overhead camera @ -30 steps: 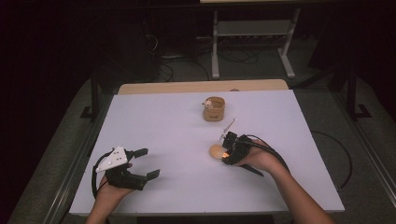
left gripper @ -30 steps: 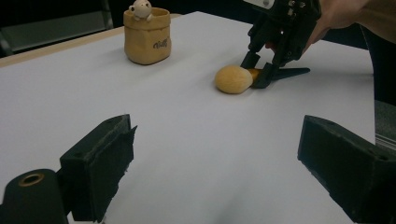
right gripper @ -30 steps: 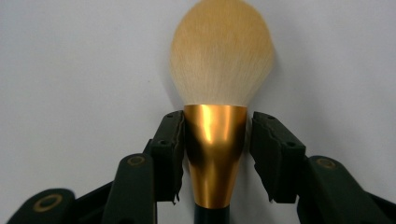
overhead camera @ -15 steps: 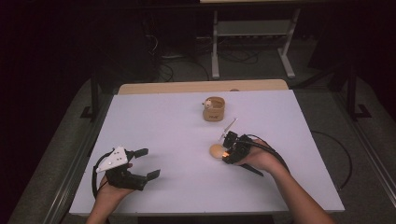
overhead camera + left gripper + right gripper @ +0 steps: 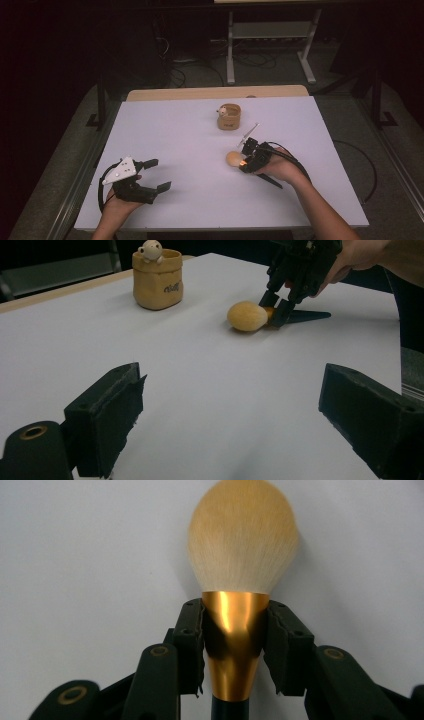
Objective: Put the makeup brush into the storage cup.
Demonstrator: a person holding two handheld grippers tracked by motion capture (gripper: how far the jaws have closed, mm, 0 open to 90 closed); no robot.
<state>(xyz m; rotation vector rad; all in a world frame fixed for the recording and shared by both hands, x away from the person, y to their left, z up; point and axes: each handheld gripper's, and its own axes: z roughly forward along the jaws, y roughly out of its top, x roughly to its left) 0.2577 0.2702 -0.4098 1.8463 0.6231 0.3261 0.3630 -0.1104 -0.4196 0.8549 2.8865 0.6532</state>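
Pinching the fluffy tan makeup brush (image 5: 243,545) by its gold ferrule, my right gripper (image 5: 234,645) points along its axis (bristles ahead, resting on the white table (image 5: 175,135)); left gripper (image 5: 150,175) spread, idle

A lab-like recording space is showing here: a plain white table (image 5: 190,150) is standing in a dark room, with loose cables (image 5: 250,62) lying on the grey floor (image 5: 400,150) behind and a metal stand (image 5: 270,47) sitting beyond.
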